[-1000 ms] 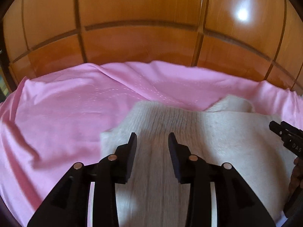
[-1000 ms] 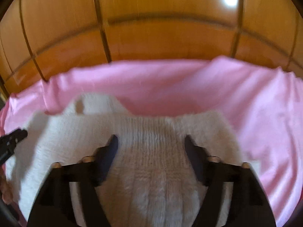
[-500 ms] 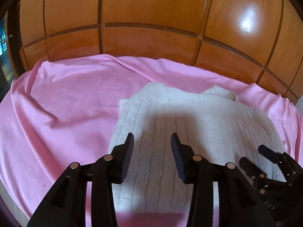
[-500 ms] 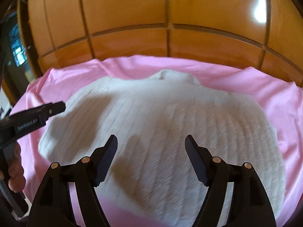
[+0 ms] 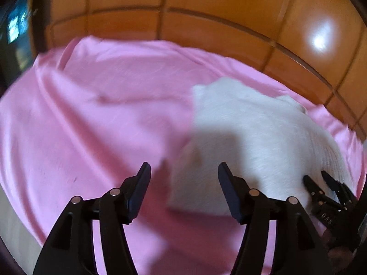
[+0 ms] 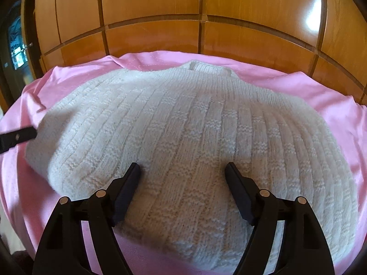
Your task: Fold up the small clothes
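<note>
Starting at the left, we hold the left hand-held gripper released and empty, its jaws spread above the near left corner of the sweater, which suggests we mean to take that corner for a fold. It hovers low and angled forward, and that view is blurred, so we cannot tell whether a finger touches the knit. Between the two tools the white sweater lies spread flat on the pink sheet, collar toward the wooden panels behind; flat and centred like this, it offers both near corners to us. On the right, the right hand-held gripper is likewise released, jaws wide over the hem, gripping nothing, pointing straight up the garment. We judge no fold has been made yet.
</note>
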A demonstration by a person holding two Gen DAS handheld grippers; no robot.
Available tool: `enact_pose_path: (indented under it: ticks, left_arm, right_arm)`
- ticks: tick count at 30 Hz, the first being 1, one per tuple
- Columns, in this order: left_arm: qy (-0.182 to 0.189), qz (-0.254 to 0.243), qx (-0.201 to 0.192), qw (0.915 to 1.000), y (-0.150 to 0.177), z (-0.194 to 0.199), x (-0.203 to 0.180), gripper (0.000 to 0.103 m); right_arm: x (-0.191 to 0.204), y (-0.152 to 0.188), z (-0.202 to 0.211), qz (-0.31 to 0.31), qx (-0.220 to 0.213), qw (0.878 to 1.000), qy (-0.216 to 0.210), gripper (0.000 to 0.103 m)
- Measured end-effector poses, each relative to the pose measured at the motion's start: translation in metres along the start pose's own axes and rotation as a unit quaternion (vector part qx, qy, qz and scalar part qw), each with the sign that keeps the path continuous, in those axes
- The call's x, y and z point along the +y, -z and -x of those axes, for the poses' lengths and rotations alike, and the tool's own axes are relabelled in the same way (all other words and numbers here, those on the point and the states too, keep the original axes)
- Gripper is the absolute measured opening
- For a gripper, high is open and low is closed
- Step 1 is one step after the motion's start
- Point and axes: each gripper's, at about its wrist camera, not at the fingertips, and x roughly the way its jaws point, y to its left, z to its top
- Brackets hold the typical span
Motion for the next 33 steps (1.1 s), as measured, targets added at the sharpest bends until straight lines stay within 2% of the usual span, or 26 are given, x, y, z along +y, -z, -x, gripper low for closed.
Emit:
enact_pose_path:
  ticks: [2, 3, 6, 9, 10, 11, 12, 16, 18, 20, 21, 22, 23, 25, 27, 31, 33]
  left_arm:
    - [0.028, 0.027, 0.012, 0.9992, 0.003, -0.001, 0.018, 0.051]
    - [0.053, 0.040, 0.020, 0.9976, 0.004, -0.002, 0.027, 0.042]
    - [0.116, 0.052, 0.026, 0.9915, 0.008, -0.002, 0.033, 0.042]
    - [0.146, 0.036, 0.027, 0.9883, 0.009, -0.007, 0.020, 0.041]
    - [0.137, 0.024, 0.029, 0.9898, 0.010, -0.011, 0.015, 0.013]
    - [0.122, 0.015, 0.036, 0.9918, 0.010, -0.014, 0.012, 0.005]
    - [0.106, 0.014, 0.045, 0.9933, 0.013, -0.019, 0.013, 0.004]
    - [0.099, 0.044, 0.059, 0.9923, 0.022, -0.022, 0.033, 0.004]
    - [0.088, 0.035, 0.056, 0.9940, 0.020, -0.018, 0.028, 0.005]
    - [0.085, 0.025, 0.046, 0.9950, 0.012, -0.011, 0.020, 0.011]
    - [0.084, 0.025, 0.034, 0.9956, 0.007, -0.004, 0.016, 0.014]
    - [0.087, 0.025, 0.022, 0.9957, 0.003, 0.003, 0.012, 0.022]
    - [0.095, 0.018, 0.009, 0.9953, -0.001, 0.011, 0.007, 0.024]
    - [0.113, -0.008, -0.012, 0.9935, -0.006, 0.023, -0.006, 0.024]
    - [0.134, -0.041, -0.015, 0.9900, -0.006, 0.028, -0.030, 0.024]
    - [0.164, -0.103, 0.015, 0.9809, 0.002, 0.008, -0.083, 0.026]
    - [0.171, -0.132, 0.043, 0.9753, 0.014, -0.009, -0.110, 0.026]
  right_arm:
    - [0.000, -0.001, -0.001, 0.000, 0.000, 1.000, 0.000, 0.075]
    - [0.000, -0.001, -0.001, -0.001, 0.000, 1.000, 0.001, 0.075]
    - [0.001, -0.001, -0.002, -0.003, 0.000, 1.000, 0.003, 0.076]
    - [0.003, -0.001, -0.002, -0.003, 0.000, 1.000, 0.004, 0.076]
    - [0.003, -0.001, -0.002, -0.003, 0.000, 1.000, 0.004, 0.076]
    - [0.003, -0.001, -0.002, -0.003, -0.001, 1.000, 0.004, 0.076]
    - [0.003, 0.000, -0.002, -0.003, -0.001, 1.000, 0.003, 0.076]
    - [0.003, 0.002, -0.001, 0.000, -0.006, 1.000, -0.001, 0.076]
    - [0.003, 0.004, -0.002, -0.001, -0.010, 1.000, -0.003, 0.077]
    - [0.004, 0.004, -0.003, 0.001, -0.010, 1.000, -0.001, 0.077]
    - [0.004, 0.003, -0.002, 0.001, -0.009, 1.000, -0.001, 0.077]
    - [0.003, 0.002, -0.001, 0.002, -0.006, 1.000, -0.003, 0.077]
    - [0.003, 0.001, 0.002, 0.004, -0.003, 1.000, -0.005, 0.077]
    - [-0.002, -0.002, 0.012, 0.001, 0.004, 1.000, -0.017, 0.077]
    - [-0.012, -0.001, 0.026, -0.013, 0.002, 1.000, -0.023, 0.077]
    - [-0.044, 0.011, 0.047, -0.056, -0.003, 0.998, -0.003, 0.077]
    - [-0.065, 0.023, 0.054, -0.077, 0.005, 0.997, 0.017, 0.077]
